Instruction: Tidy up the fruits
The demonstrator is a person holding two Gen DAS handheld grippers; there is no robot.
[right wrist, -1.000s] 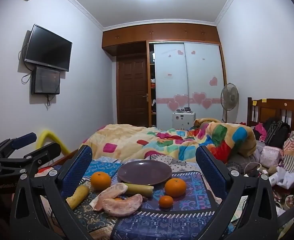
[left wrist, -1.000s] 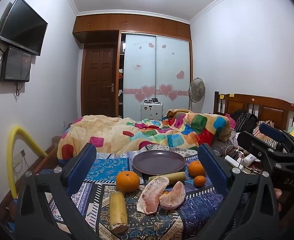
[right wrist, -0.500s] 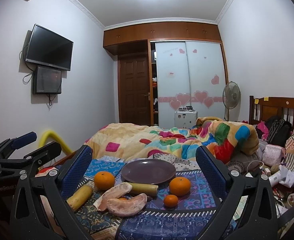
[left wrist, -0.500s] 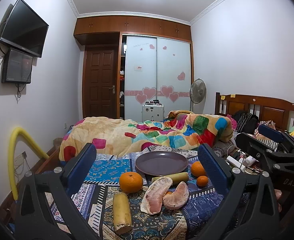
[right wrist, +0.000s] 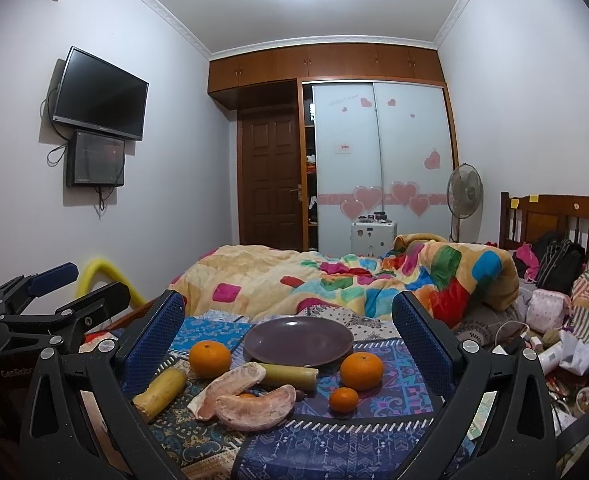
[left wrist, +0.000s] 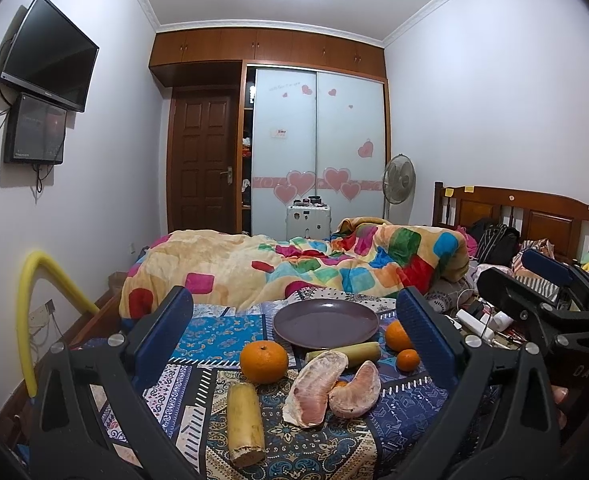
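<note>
Both the left tongs (left wrist: 294,336) and right tongs (right wrist: 288,332) hover released over fruit beside the purple plate (left wrist: 325,323) on the bed

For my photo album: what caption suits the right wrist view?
Open right claw frames an empty purple plate ringed by oranges and pomelo segments on a patterned cloth.

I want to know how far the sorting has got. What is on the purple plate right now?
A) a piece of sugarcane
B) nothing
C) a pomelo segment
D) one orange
B: the purple plate shows a bare surface, while the oranges, pomelo segments and sugarcane pieces all lie on the cloth around it.
</note>
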